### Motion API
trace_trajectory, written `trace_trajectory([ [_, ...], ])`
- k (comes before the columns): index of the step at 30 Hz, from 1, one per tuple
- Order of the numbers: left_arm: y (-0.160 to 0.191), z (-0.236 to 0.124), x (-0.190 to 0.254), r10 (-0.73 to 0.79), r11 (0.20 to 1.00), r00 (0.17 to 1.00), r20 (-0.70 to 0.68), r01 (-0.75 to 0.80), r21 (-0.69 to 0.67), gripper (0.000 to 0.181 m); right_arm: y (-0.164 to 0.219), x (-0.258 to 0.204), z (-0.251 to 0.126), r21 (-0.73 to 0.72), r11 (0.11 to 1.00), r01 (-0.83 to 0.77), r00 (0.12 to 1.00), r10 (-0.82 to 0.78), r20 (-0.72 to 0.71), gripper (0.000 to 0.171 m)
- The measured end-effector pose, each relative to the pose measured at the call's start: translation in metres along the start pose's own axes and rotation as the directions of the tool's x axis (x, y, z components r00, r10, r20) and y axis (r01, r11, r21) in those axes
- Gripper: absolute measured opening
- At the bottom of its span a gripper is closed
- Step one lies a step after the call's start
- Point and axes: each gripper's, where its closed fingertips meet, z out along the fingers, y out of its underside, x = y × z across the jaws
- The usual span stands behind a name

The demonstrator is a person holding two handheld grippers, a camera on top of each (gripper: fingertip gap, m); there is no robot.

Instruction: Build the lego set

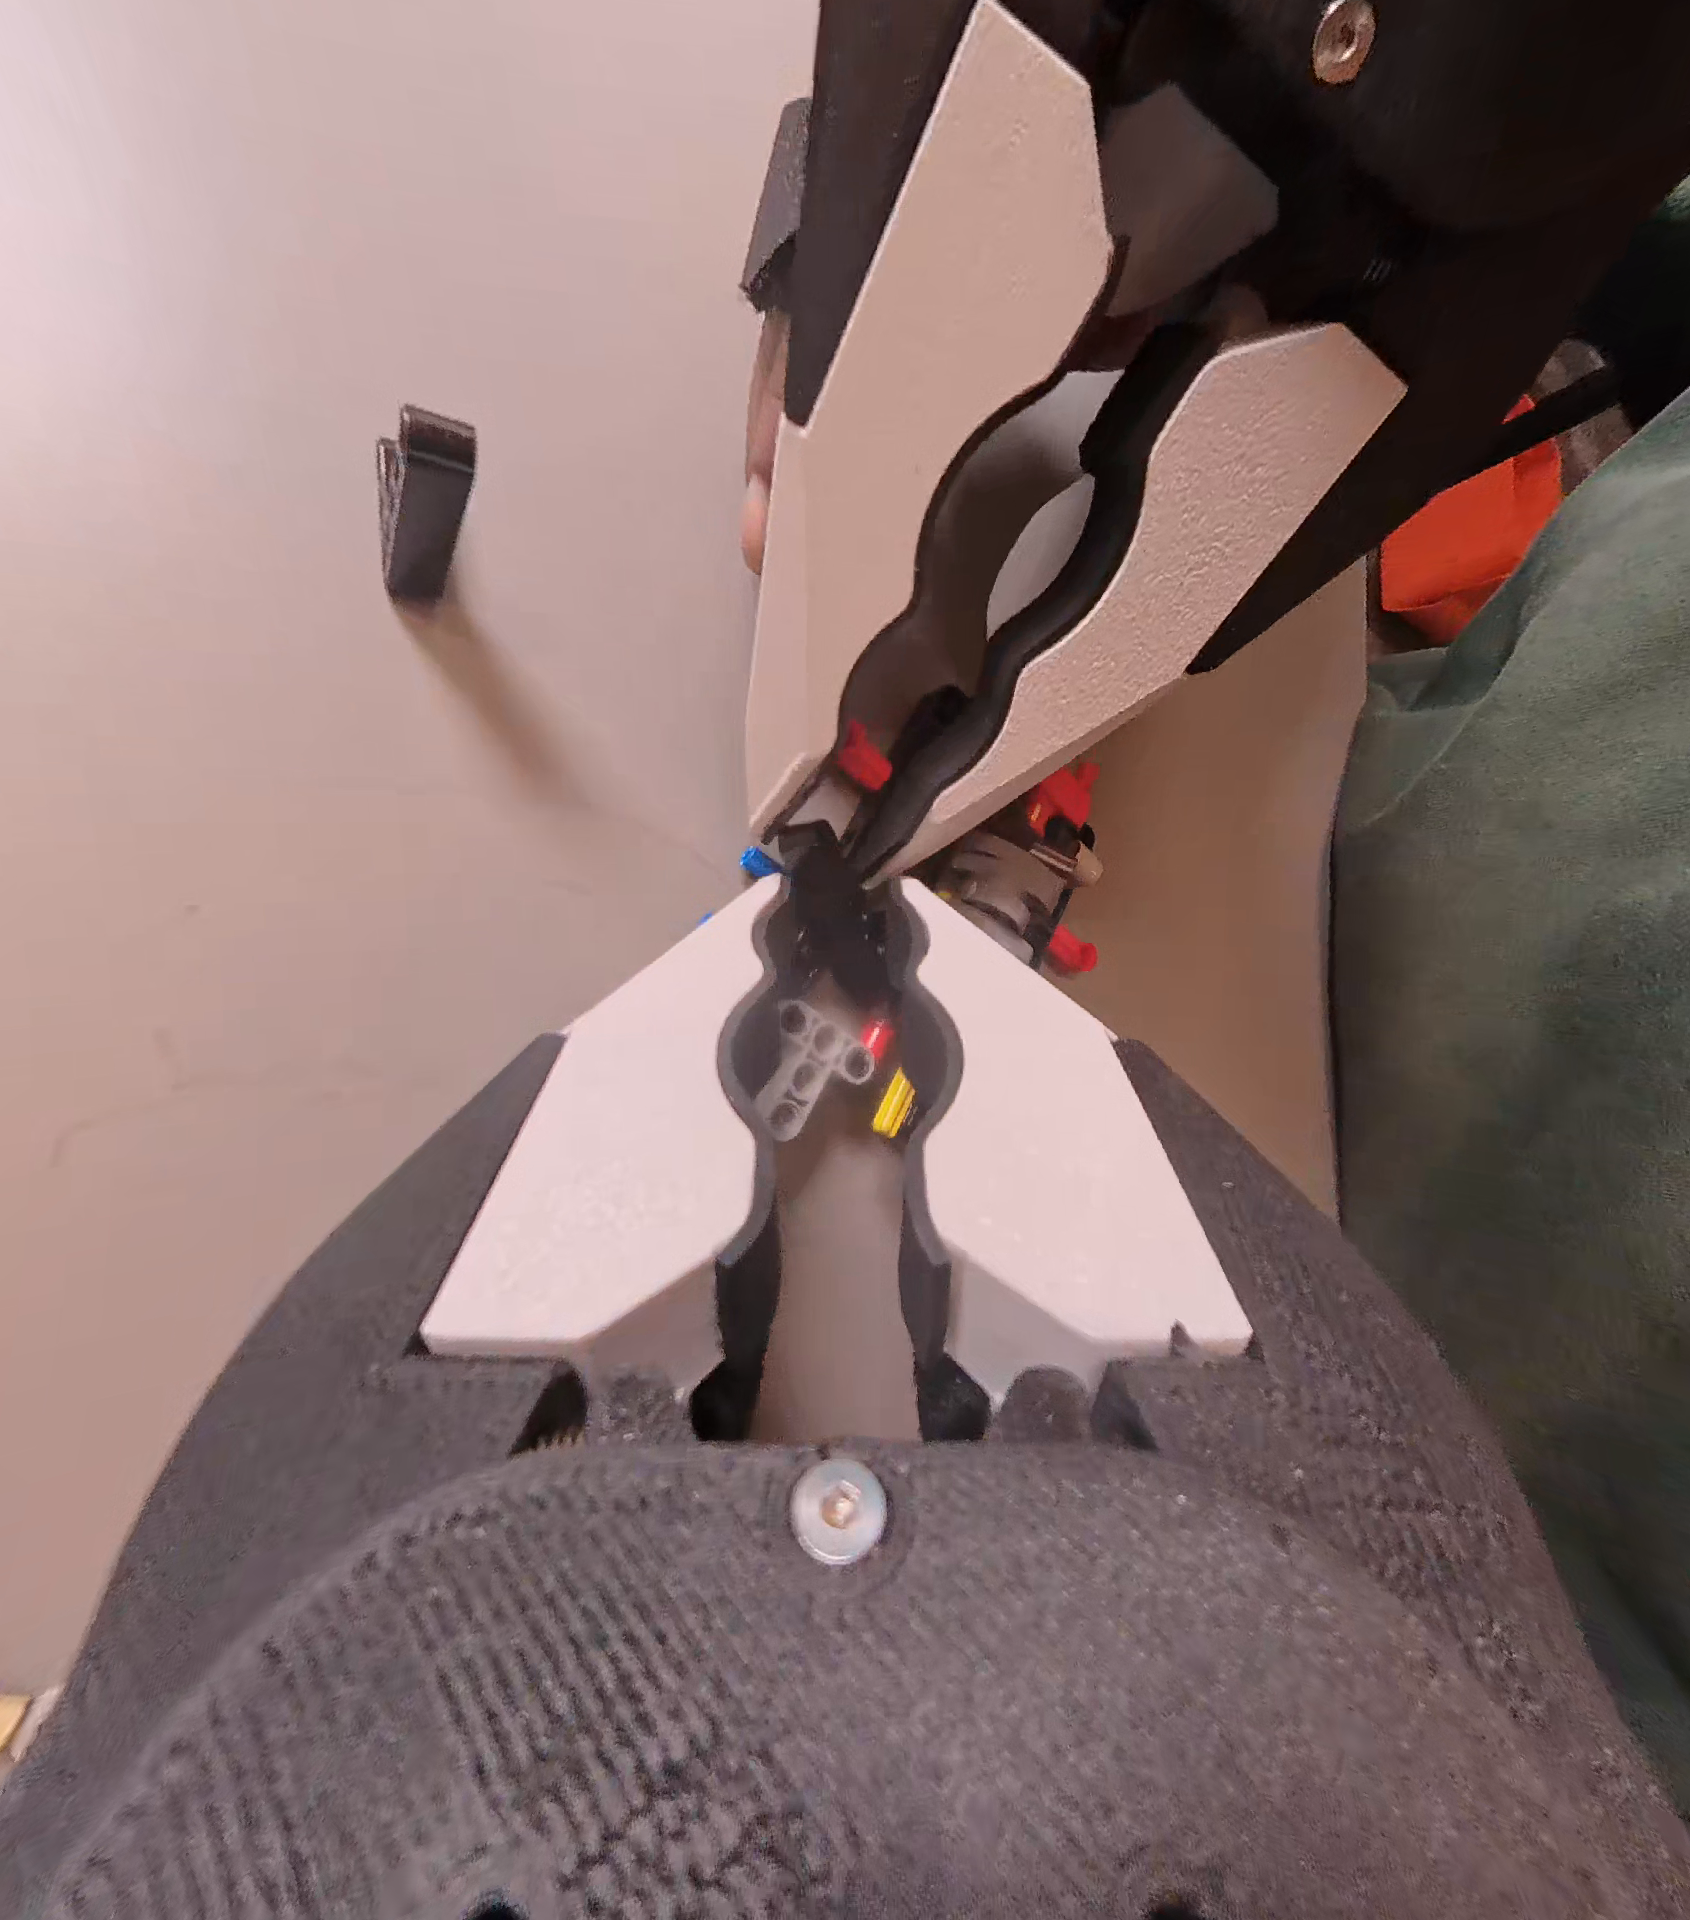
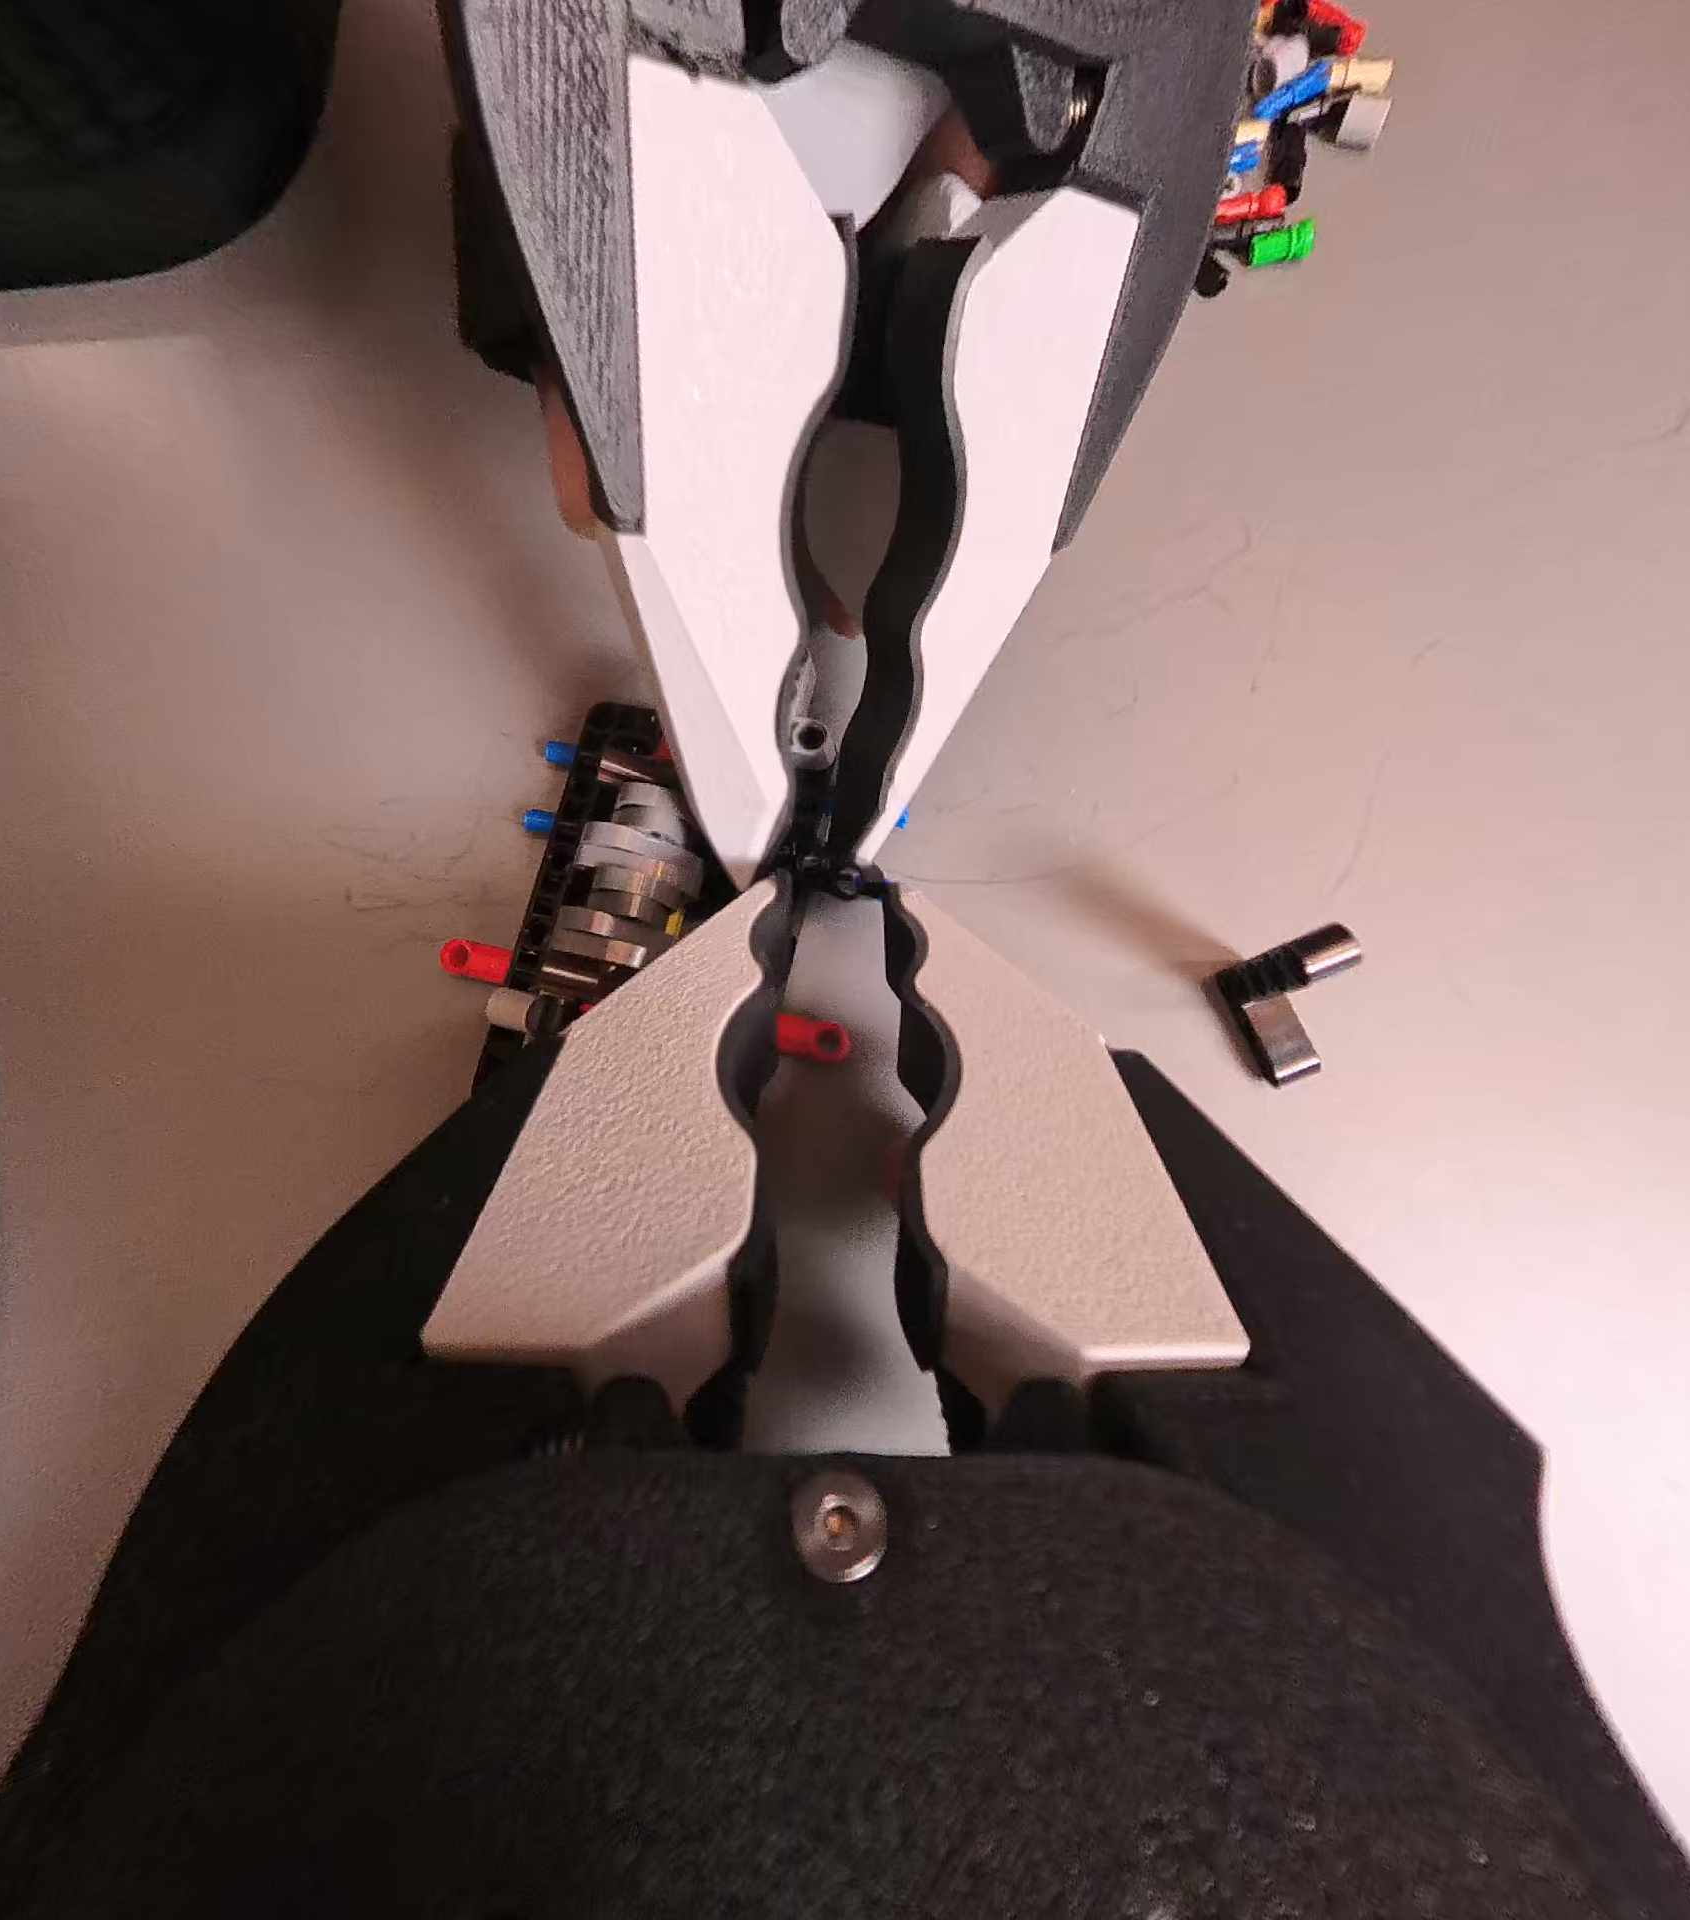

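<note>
We see the two claws meeting tip to tip above a pale, matte surface [image 2: 1443, 623]. Our left claw [image 1: 836, 914] is pinched nearly closed on a small black lego piece [image 1: 836, 935]; a grey T-shaped beam [image 1: 810, 1070] with round holes, plus a red pin [image 1: 879, 1036] and a yellow pin [image 1: 893, 1101], show through the gap between its fingers. Our right claw [image 2: 825, 883] is also almost closed, its tips on the same black bit [image 2: 825, 873]; what exactly it grips is too small to tell.

Just beside the tips, on the surface, lies the partly built lego assembly [image 2: 602, 883]: a black beam frame packed with grey gear-like discs, blue pins [image 2: 560, 750] and a red pin [image 2: 472, 954] sticking out sideways. Its long axis runs along the right claw's left finger, which covers its near end. A loose black-and-grey L-shaped piece [image 2: 1282, 997] lies well apart on the other side. A cluster of coloured parts [image 2: 1288, 135] sits farther off, partly behind the left claw. Dark green fabric [image 1: 1599, 935] fills one edge of the left wrist view.
</note>
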Motion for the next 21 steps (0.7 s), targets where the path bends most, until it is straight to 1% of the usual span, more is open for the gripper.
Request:
trace_trajectory([
  [4,-0.005,-0.006,0.004,0.021,0.999,0.999,-0.026,-0.02,0.046,0.011,-0.008,-0.001,-0.007,0.044,0.998,0.049,0.999,-0.048,-0.015,0.009],
  [7,-0.007,-0.013,0.005,0.127,0.987,0.992,0.014,-0.128,0.096,0.009,-0.013,0.0,-0.012,0.085,0.995,0.042,0.999,-0.041,-0.011,0.011],
  [10,-0.004,-0.018,0.006,0.244,0.958,0.965,0.097,-0.255,0.129,0.008,-0.007,0.001,-0.013,0.065,0.997,0.046,0.999,-0.046,-0.006,0.018],
  [12,-0.001,-0.019,0.005,0.334,0.927,0.927,0.172,-0.356,0.118,0.008,-0.005,-0.001,-0.011,0.058,0.997,0.047,0.999,-0.047,0.005,0.02],
  [14,0.003,-0.02,0.003,0.393,0.902,0.885,0.249,-0.424,0.085,0.008,-0.001,-0.003,-0.006,0.035,0.998,0.046,0.999,-0.047,0.015,0.024],
  [21,0.003,-0.026,0.0,0.491,0.834,0.73,0.475,-0.552,-0.015,0.009,0.002,0.001,0.002,-0.005,0.999,0.048,0.999,-0.048,-0.018,0.029],
])
